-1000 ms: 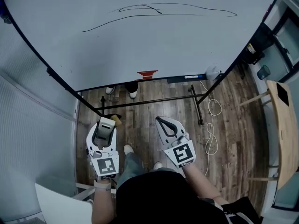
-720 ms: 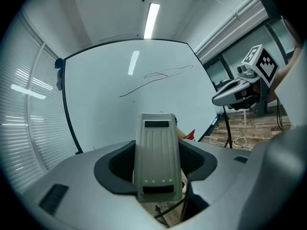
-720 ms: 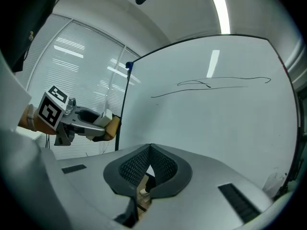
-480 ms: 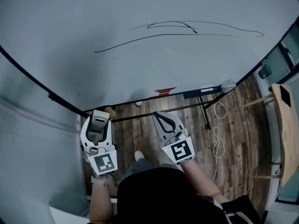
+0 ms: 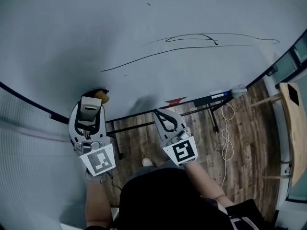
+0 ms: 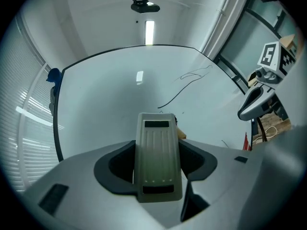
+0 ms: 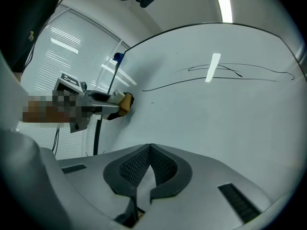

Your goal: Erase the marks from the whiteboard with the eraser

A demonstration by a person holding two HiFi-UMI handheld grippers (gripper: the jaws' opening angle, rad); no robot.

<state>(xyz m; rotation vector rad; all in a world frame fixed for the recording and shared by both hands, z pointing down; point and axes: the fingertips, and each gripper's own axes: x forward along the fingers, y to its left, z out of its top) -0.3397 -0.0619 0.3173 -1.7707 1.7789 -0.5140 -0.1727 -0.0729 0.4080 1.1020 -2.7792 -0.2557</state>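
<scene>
My left gripper [image 5: 90,113] grips the eraser [image 6: 157,157] at the whiteboard's [image 5: 62,37] lower left; my right gripper [image 5: 165,120] is closed, empty. Next, I'd wipe toward the marks [image 5: 192,44].

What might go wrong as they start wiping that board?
The eraser in the left gripper is low at the whiteboard, far from the marks; a short swipe may miss part of that long line. Pressing hard might twist it between the jaws. A loose cable lies on the floor.
</scene>
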